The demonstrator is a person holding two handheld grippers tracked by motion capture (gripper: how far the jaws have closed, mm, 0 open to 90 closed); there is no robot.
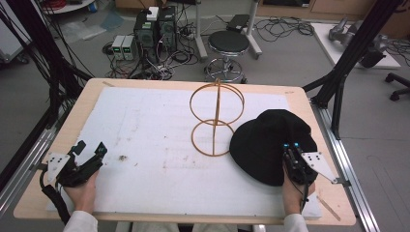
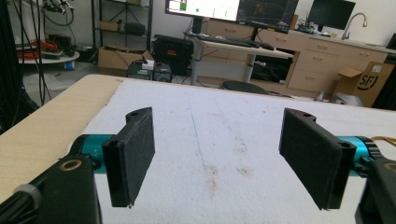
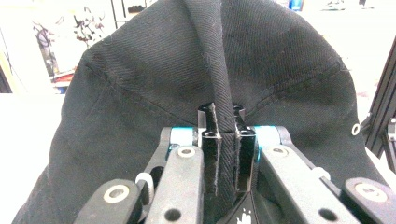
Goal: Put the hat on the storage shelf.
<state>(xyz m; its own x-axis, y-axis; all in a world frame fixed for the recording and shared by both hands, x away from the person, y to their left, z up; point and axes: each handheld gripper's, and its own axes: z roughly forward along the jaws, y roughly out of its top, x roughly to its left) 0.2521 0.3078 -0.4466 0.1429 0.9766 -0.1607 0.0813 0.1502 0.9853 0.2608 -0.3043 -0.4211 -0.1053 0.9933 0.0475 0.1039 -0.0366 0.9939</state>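
A black fabric hat (image 1: 270, 140) lies on the white mat at the right side of the table. My right gripper (image 1: 291, 149) is shut on a fold of the hat's brim; in the right gripper view the black cloth (image 3: 224, 154) is pinched between the two jaws, and the hat's crown (image 3: 187, 70) rises behind them. A wooden stand of two rings on a post (image 1: 216, 118) stands upright just left of the hat. My left gripper (image 1: 91, 149) rests at the mat's front left, open, with nothing between its pads (image 2: 133, 154).
The white mat (image 1: 159, 145) covers most of the wooden table (image 1: 67, 130). Black frame posts (image 1: 353, 53) stand at the right and left edges. A stool (image 1: 228, 46) and computer boxes sit on the floor beyond the far edge.
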